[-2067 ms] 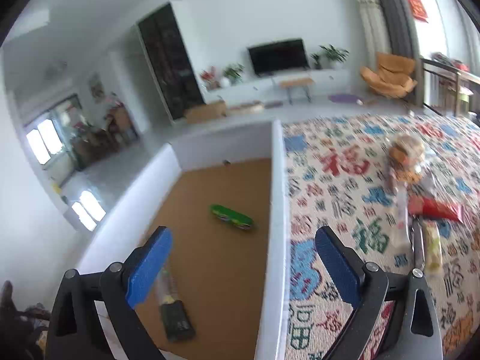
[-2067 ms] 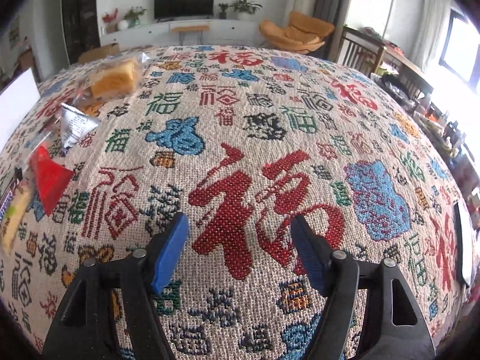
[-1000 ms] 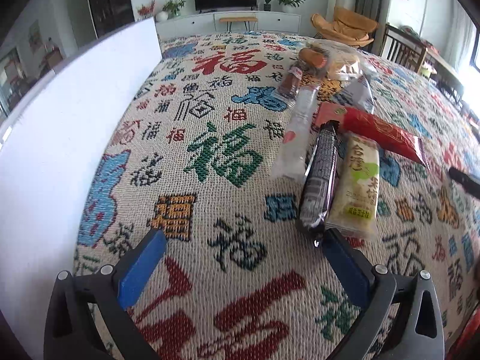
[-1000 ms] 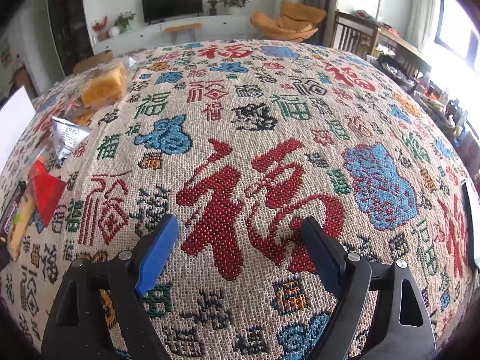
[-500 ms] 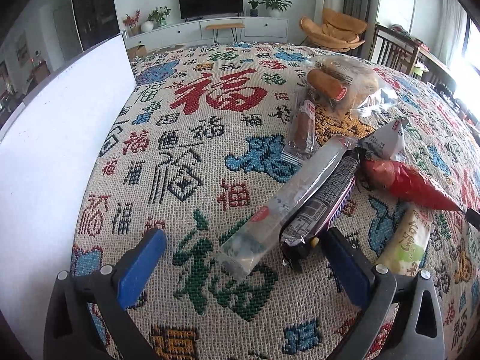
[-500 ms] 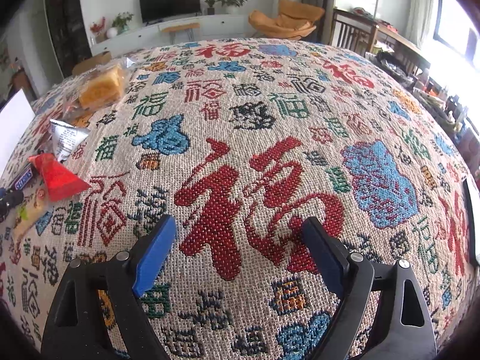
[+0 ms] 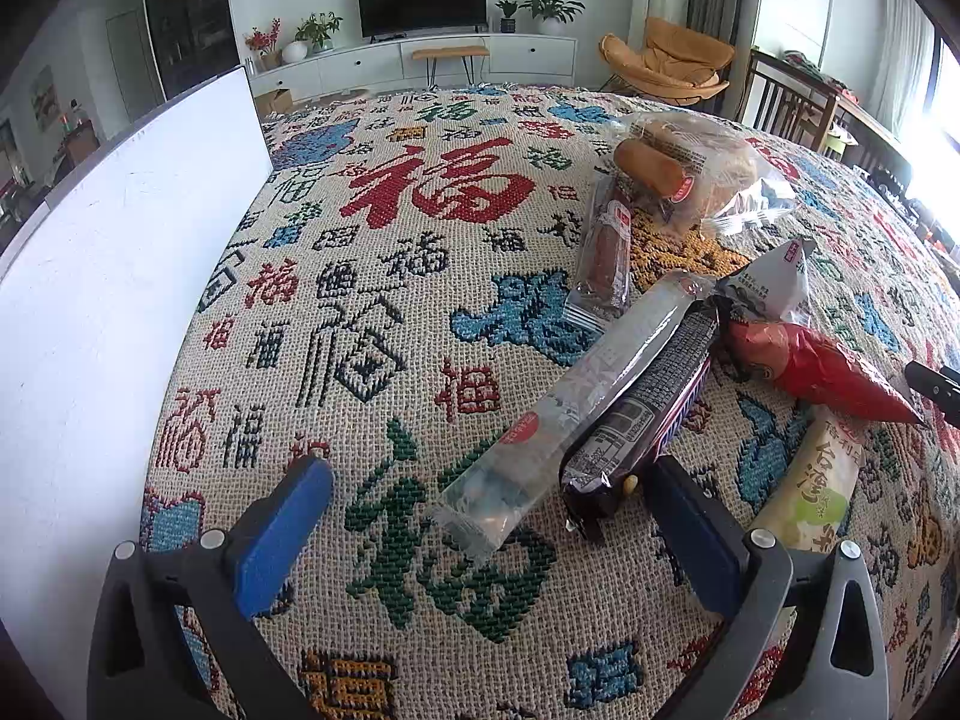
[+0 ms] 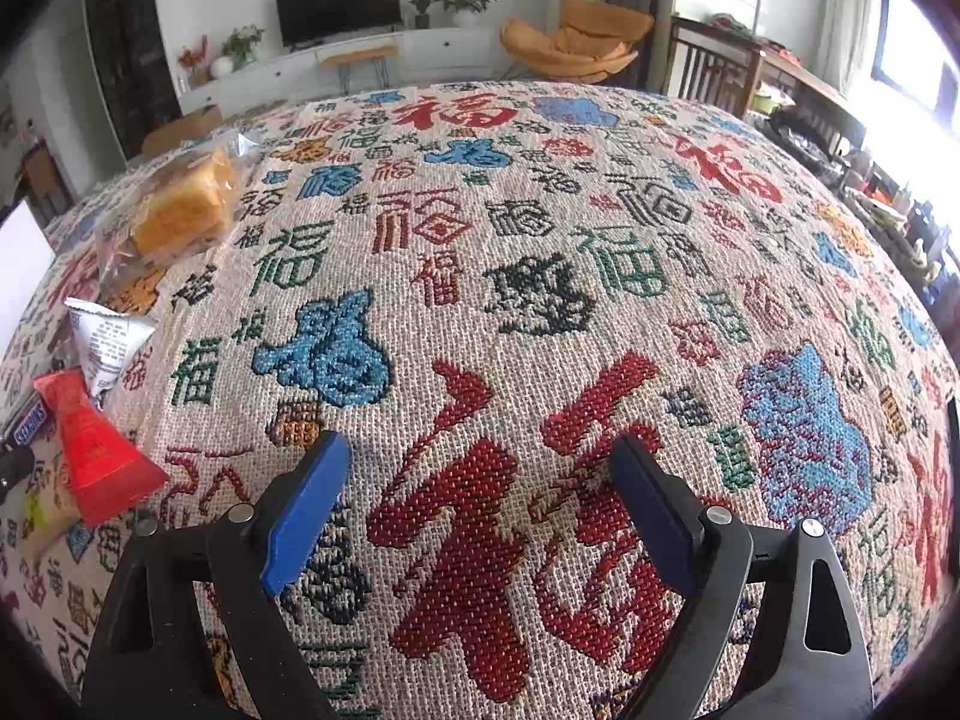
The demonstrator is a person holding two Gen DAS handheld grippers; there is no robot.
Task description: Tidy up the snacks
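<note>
Between wide jaws, clear snack packet (image 7: 564,414).

A woven tablecloth (image 7: 420,276) with red, blue and green characters fills both frames. At top centre hangs a dark television (image 7: 421,0). An orange lounge chair (image 7: 666,69) sits upper right.

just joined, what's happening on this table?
A person is sorting snacks with two hand-held grippers. The left hand-held gripper is open over the near ends of a clear long wrapper and a dark chocolate bar. The right hand-held gripper, jaws opening, holds nothing above the patterned woven tablecloth.
</note>
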